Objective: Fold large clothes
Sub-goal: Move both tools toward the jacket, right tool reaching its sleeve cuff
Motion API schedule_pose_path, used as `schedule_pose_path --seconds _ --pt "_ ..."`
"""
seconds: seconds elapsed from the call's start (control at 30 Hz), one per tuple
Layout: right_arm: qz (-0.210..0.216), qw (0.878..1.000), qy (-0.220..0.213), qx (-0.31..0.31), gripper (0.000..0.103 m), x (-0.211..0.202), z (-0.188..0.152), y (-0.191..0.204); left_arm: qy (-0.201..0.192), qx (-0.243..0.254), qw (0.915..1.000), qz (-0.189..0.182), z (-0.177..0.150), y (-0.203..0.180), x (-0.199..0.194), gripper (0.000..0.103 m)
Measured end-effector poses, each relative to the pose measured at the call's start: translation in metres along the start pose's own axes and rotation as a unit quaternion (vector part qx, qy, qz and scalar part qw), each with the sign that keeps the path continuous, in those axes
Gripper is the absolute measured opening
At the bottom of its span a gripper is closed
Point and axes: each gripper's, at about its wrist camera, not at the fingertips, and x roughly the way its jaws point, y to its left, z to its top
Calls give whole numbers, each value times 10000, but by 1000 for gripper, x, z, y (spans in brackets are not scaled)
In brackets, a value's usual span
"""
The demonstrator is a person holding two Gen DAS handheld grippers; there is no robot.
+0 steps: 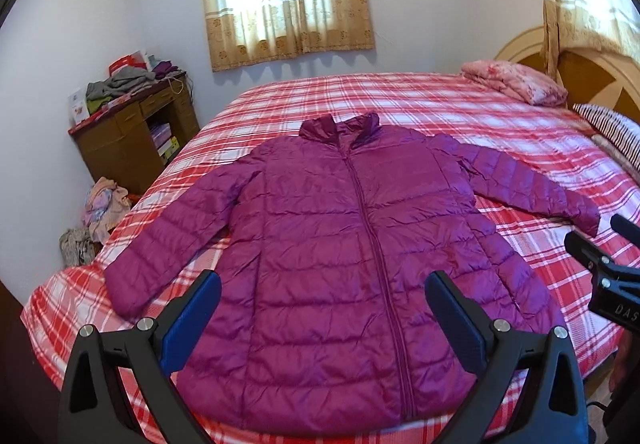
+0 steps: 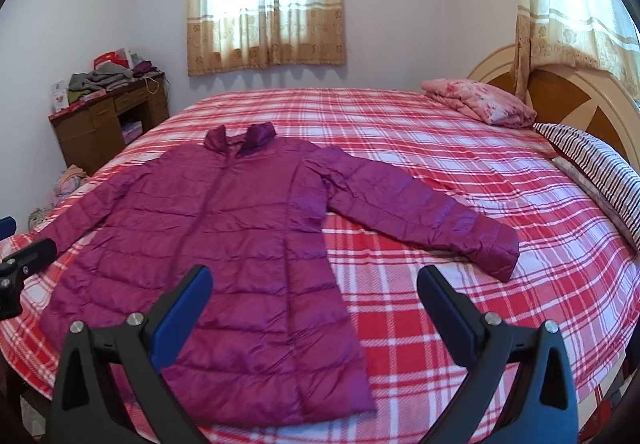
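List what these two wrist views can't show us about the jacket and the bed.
- Jacket hem: left wrist view, partly behind the left gripper fingers.
- Jacket's left cuff: right wrist view, behind the left gripper at the frame edge.
- Jacket's back: both views, it lies face up.
- Bed near edge: both views, cut off by the gripper bodies.
- Right gripper: open, touching nothing.

White letters "DAS" stand on the black body of the right gripper (image 1: 614, 308) at the right edge of the left wrist view; the word runs off the picture. Boxes on the desk (image 1: 132, 116) carry print too small to read.
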Motion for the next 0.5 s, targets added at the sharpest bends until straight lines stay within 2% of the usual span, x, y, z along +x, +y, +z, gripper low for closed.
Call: schedule_pose_path --seconds 0.27,0.5 --pt "-138 9996 237 81 103 43 4 -19 91 242 9997 0 11 -25 39 102" --pt "-245 9988 419 64 103 77 3 -32 159 244 9996 23 23 -36 76 102"
